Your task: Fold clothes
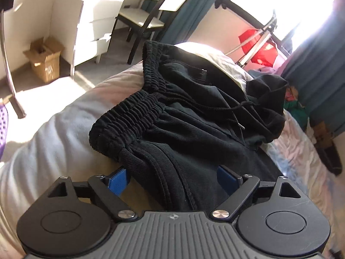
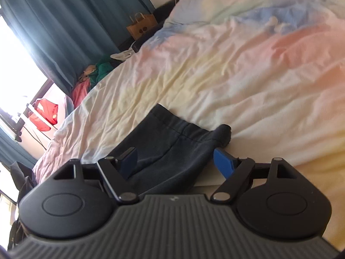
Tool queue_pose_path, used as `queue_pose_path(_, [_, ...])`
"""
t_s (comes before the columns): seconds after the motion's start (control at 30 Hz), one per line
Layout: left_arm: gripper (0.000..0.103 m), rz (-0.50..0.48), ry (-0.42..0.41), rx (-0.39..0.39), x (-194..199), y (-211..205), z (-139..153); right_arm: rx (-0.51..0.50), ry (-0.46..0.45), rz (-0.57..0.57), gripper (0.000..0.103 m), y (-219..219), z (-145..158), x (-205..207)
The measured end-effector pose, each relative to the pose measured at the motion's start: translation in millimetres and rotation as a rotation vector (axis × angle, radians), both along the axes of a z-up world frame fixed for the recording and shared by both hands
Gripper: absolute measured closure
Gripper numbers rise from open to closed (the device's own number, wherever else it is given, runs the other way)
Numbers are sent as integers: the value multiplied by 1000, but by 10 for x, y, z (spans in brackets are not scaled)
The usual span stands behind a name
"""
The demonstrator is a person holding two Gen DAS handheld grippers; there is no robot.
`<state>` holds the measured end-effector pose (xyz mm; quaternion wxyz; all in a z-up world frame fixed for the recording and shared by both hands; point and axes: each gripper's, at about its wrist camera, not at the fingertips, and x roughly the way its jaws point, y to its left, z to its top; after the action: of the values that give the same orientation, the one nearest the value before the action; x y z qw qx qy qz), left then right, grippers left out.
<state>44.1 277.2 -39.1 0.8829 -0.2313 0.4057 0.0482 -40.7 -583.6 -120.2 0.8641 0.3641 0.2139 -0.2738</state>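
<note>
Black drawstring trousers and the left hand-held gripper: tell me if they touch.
Touching. In the left wrist view the black drawstring trousers drape over the open left hand-held gripper, covering its blue fingers.

Left claw [image 1: 172,180] and right claw [image 2: 174,161] both spread wide.

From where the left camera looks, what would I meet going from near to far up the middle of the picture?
Left hand-held gripper with blue fingers apart around dark cloth → black trousers → their elastic waistband → pale bedding → white chair by the teal curtain.
</note>
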Motion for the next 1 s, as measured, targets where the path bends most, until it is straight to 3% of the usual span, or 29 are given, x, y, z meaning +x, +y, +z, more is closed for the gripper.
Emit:
queue_pose_path(0.1, [9,-87,-72,138,-89,-373,198,-75,-10,62,22,282,275,26])
queue_pose_path(0.2, [7,-157,-163,212,-118,-755,375,-192,-42,171,22,703,606,94])
queue_pose_path(0.4, [5,-271,-300,269,-162,-1498,622,-355,-98,424,23,1706,1145,314])
queue_pose_path(0.5, [4,-307,-344,282,-154,-1818,631,-378,-133,515,23,2156,1275,421])
queue_pose_path(0.7, [3,-344,-426,354,-147,-2258,434,-407,-174,610,23,2754,1230,557])
queue_pose_path(1.0, [2,-333,-434,358,-161,-2159,45,-489,-151,643,23,3123,784,563])
